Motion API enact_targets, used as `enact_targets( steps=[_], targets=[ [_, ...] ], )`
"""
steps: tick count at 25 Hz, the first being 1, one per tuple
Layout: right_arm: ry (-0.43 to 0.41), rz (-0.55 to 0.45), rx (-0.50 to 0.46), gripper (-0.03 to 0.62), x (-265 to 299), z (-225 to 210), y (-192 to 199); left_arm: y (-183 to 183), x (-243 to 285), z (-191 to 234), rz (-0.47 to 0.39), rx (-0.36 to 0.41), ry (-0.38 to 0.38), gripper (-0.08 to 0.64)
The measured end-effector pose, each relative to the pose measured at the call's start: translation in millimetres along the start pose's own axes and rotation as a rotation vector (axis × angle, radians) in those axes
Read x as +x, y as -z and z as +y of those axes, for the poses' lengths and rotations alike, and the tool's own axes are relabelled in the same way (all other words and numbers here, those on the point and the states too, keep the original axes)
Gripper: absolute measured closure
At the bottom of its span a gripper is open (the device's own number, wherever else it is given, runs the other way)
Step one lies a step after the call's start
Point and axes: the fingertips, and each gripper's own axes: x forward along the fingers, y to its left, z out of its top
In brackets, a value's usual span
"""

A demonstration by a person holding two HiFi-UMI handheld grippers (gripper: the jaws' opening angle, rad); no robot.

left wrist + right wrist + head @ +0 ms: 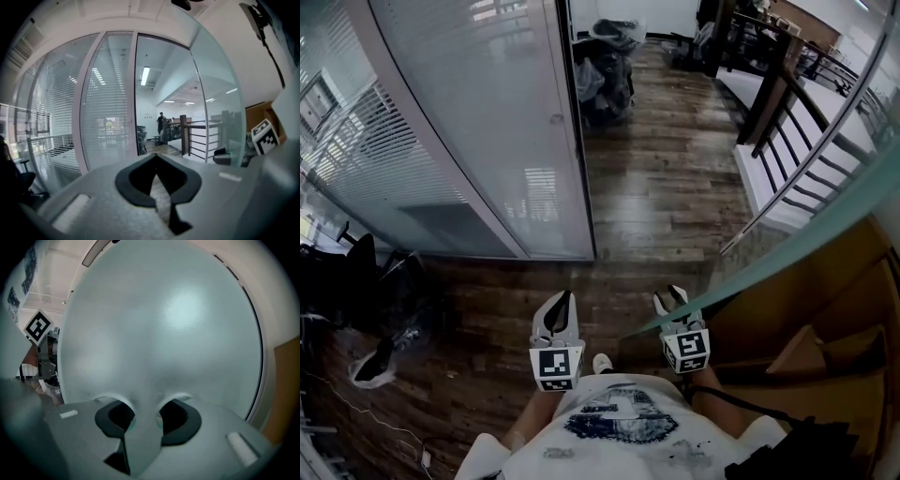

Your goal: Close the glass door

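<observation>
One grip made: your right claw [672, 298] is clamped on the edge of the glass door [811, 225], which stands wide open on your right. Meanwhile your left claw [565, 298] is pinched together, empty. The doorway [656, 159] gapes ahead, so I'd say the whole swing is left.

- The frosted pale-green glass door [164, 333] fills most of the right gripper view and hides what lies behind it.
- The distant dark-clad person [161, 123] in the left gripper view is too small to make out.
- The black heap [366, 281] at the head view's left edge is too dark to identify.
</observation>
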Motion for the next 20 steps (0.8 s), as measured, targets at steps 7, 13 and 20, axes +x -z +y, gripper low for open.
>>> enact_targets(
  steps=[7,13,20],
  targets=[
    [0.022,0.004,-0.022,0.454,20,-5,-11,0,5,14,0.001,-0.013,0.001,0.557],
    [0.045,0.018,-0.031,0.454,47,-6,-22,-5,5,35,-0.008,-0.030,-0.014,0.557],
    [0.081,0.039,-0.017,0.454,85,-11,-34,-9,5,57,-0.013,-0.028,-0.028,0.557]
  ],
)
